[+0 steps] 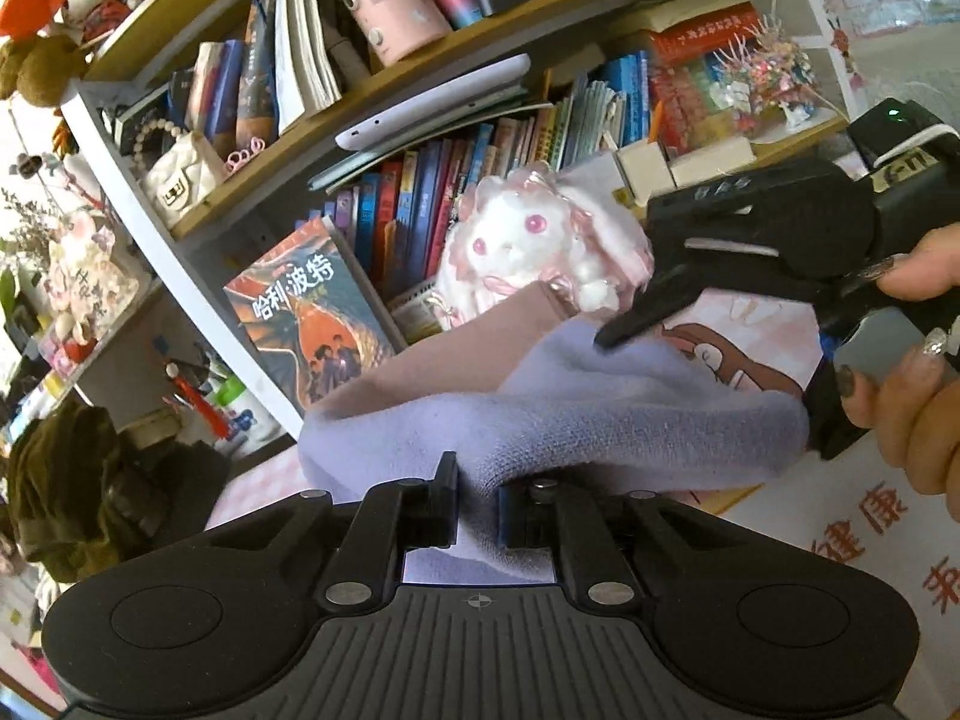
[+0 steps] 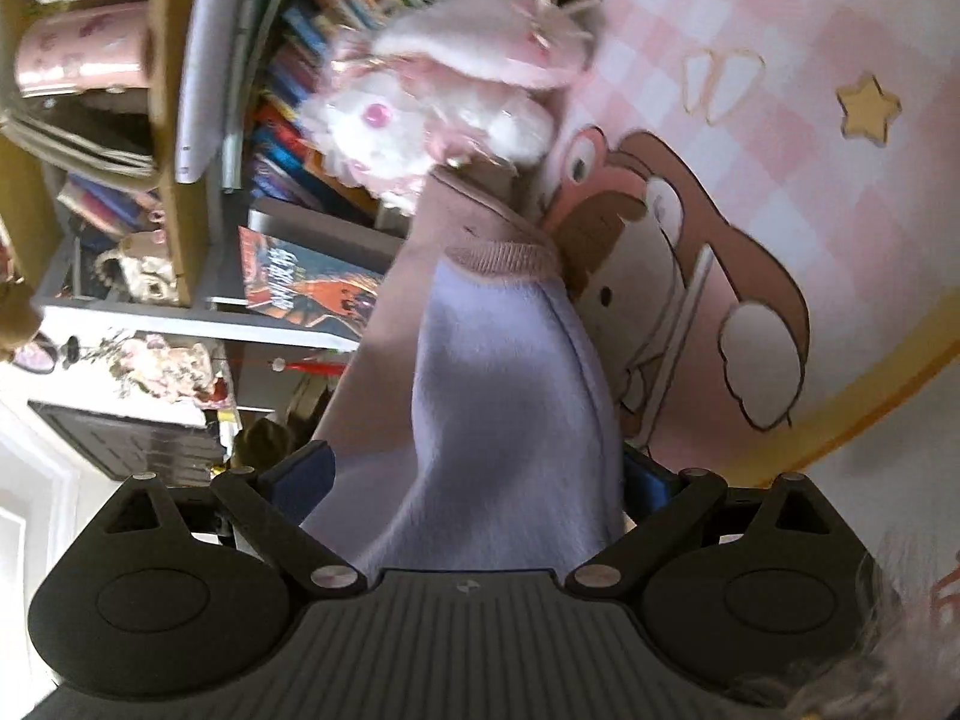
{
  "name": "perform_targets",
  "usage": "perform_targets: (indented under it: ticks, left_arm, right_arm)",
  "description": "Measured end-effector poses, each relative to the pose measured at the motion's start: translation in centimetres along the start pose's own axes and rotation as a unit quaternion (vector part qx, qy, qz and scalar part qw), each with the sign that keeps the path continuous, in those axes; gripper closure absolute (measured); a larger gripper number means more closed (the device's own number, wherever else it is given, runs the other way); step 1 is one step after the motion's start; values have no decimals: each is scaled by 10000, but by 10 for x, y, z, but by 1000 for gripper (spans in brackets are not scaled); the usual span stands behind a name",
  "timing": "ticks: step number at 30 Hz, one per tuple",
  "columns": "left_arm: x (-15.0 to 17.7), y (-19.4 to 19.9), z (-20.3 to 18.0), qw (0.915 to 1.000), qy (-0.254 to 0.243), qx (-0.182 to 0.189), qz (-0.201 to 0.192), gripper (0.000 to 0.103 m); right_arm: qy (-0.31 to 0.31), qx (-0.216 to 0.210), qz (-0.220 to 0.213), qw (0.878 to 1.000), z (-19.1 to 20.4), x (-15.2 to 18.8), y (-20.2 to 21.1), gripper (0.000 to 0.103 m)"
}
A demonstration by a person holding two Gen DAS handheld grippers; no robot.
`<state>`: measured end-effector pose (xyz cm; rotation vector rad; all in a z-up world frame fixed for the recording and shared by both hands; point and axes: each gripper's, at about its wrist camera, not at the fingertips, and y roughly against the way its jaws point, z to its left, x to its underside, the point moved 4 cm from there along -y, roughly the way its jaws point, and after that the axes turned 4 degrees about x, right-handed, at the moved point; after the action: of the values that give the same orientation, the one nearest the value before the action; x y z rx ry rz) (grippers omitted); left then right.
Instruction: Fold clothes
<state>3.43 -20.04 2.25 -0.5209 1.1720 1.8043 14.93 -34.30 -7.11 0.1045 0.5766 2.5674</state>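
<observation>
The lilac garment [image 1: 558, 420] stretched lengthwise between both tools. The left tool [image 1: 477, 501] pinched one end; the right tool [image 2: 480, 480] stood wide around the other.

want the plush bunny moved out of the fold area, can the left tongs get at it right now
Probably not yet. The left tongs are shut on the lavender garment, which lies bunched between them and the plush bunny; the right tongs also reach across in front of it.
</observation>
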Motion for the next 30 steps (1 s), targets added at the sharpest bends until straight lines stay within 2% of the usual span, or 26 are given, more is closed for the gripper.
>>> perform_targets:
  ticks: [1,3,4,5,6,7,9,10,12,14,16,17,18,20,22,23,24,25,27,28,30]
  left_arm:
    - [2,0,0,10000,-17,-16,20,92]
    - [5,1,2,10000,-21,-41,61,92]
    - [6,1,3,10000,-10,-42,86,92]
    - [8,1,4,9999,-2,-38,107,92]
    - [8,4,5,9999,-21,-4,106,93]
    - [8,6,5,9999,-41,34,99,93]
    - [-5,19,11,9999,-5,160,-66,93]
    - [-16,28,17,9991,175,278,-281,93]
    - [-43,49,28,9943,436,511,-829,93]
    - [-73,70,37,9844,612,742,-1475,93]
    - [-102,97,44,9671,724,979,-2235,93]
    - [-113,111,51,9541,866,1165,-2621,93]
    - [-124,126,58,9386,1026,1358,-3000,93]
    - [-135,149,81,9001,1641,1905,-3558,93]
    - [-132,155,102,8717,2166,2338,-3723,93]
    - [-125,149,109,8678,2323,2446,-3649,93]
    - [-119,143,115,8648,2469,2536,-3562,93]
    - [-108,131,118,8722,2534,2492,-3361,93]
    - [-79,91,119,8931,2692,2439,-2654,91]
    - [-64,70,119,9018,2776,2409,-2273,91]
    - [-20,17,117,9148,3067,2327,-1223,91]
  right_arm:
    - [-61,29,100,9999,-2,4,-2,17]
    - [-151,80,235,9996,-6,13,0,20]
    - [-184,90,276,9994,-9,17,1,31]
    - [-244,93,327,9991,-13,20,4,54]
    - [-308,94,378,9988,-17,22,7,69]
    - [-372,20,431,9984,-20,23,9,92]
    - [-369,-213,348,9985,-15,17,22,95]
    - [-308,-488,192,9981,-7,10,32,96]
    - [-133,-1350,-233,9905,26,-13,62,96]
    - [263,-2132,-695,9742,71,-39,96,96]
    - [887,-2526,-1150,9566,120,-55,127,96]
    - [1186,-2805,-1379,9424,149,-62,143,96]
    - [1409,-3046,-1543,9293,173,-65,156,96]
    - [1860,-3541,-1651,9015,220,-65,176,96]
    - [2295,-3962,-1617,8742,265,-59,190,96]
    - [2484,-4014,-1534,8681,284,-55,190,96]
    - [2569,-3954,-1422,8703,294,-51,183,96]
    - [2642,-3883,-1308,8731,303,-47,175,96]
    - [2814,-3408,-1142,8897,305,-40,143,96]
    - [2851,-3108,-1059,9005,299,-38,123,96]
    - [2790,-2306,-829,9285,273,-36,69,96]
